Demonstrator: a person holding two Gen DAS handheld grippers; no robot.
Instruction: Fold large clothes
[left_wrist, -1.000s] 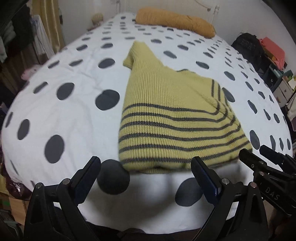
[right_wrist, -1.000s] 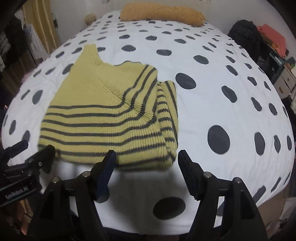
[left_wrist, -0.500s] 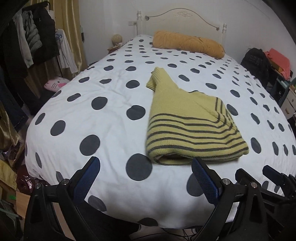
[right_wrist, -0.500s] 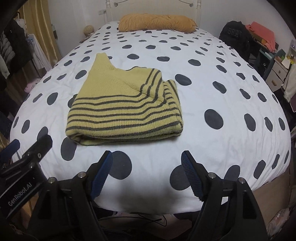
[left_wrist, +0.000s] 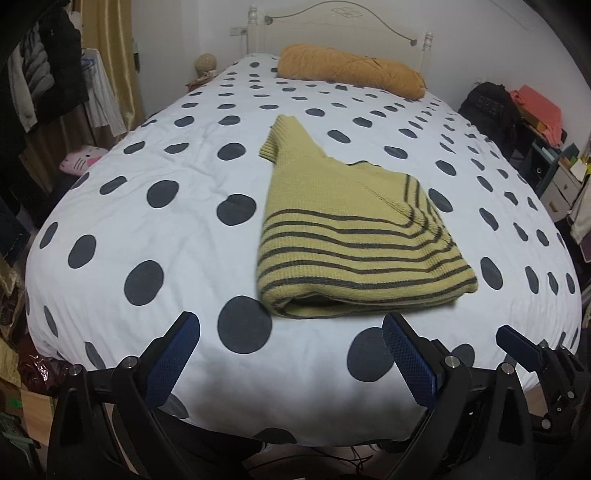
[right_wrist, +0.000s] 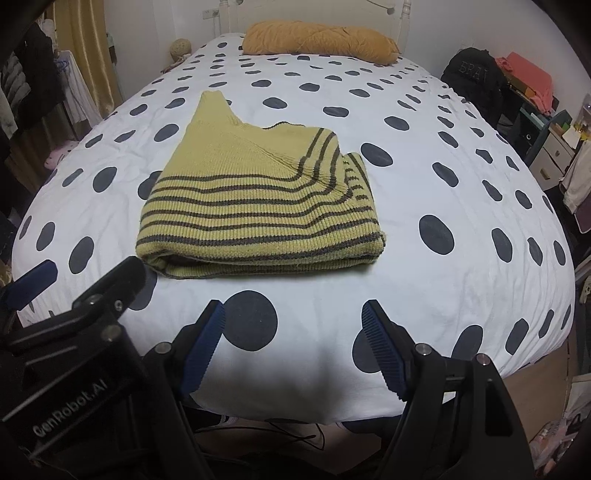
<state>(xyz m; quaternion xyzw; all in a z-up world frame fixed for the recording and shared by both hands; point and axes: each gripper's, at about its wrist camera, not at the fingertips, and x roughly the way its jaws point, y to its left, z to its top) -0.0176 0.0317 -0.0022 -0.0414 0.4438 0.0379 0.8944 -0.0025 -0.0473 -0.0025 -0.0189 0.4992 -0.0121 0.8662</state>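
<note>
Lying folded near the bed's (left_wrist: 155, 206) foot edge, the sweater (right_wrist: 258, 206) was untouched; left gripper (left_wrist: 291, 332) and right gripper (right_wrist: 293, 325) stood wide open, empty.

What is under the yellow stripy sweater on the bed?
The folded sweater lies on the white bedspread with dark dots. More of its own folded layers show at the front edge. Whatever dots lie beneath it are covered.

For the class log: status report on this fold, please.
Left hand-held gripper and right hand-held gripper open, empty. Yellow ribbed knit sweater with dark stripes folded on polka-dot bed cover. Nothing in the way.
</note>
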